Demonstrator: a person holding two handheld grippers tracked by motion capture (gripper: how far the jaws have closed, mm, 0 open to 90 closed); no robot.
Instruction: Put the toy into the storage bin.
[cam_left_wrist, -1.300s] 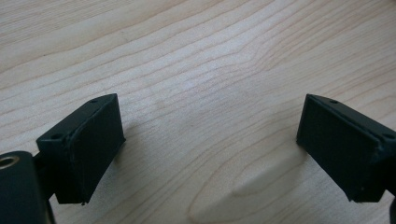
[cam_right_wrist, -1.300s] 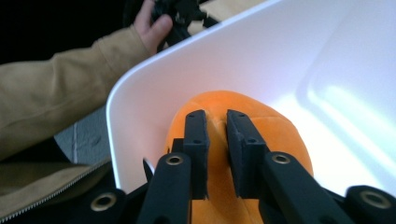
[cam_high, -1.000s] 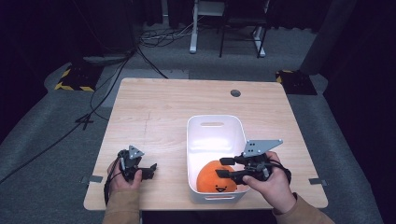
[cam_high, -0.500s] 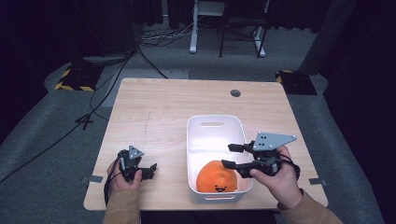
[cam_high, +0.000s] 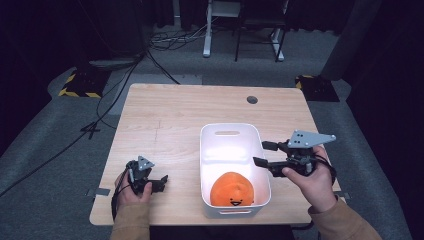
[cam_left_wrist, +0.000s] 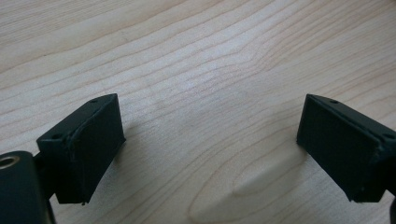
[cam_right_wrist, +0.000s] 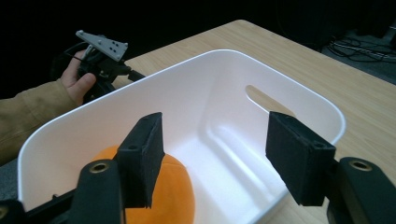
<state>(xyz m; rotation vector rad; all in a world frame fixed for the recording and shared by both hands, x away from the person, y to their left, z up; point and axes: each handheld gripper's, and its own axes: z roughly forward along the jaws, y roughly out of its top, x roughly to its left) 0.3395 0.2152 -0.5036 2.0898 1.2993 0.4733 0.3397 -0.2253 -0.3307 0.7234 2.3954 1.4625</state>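
Resting in the white bin (cam_high: 260, 165), the orange plush toy (cam_high: 231, 188) looks soft and light; grasp its rounded top. Right gripper (cam_high: 266, 153) jaws, just opening, stand apart and empty beside the bin; left gripper (cam_high: 159, 183) jaws are apart too.

The left black two-jaw tool (cam_high: 161, 182) rests low in the person's left hand (cam_high: 131, 189), jaws spread wide with nothing between them, pointing toward the right. The right black two-jaw tool (cam_high: 262, 153), with its grey three-cornered plate on top, sits raised in the right hand (cam_high: 312, 181), pointing left; its jaws have just been opening and stand apart, empty.
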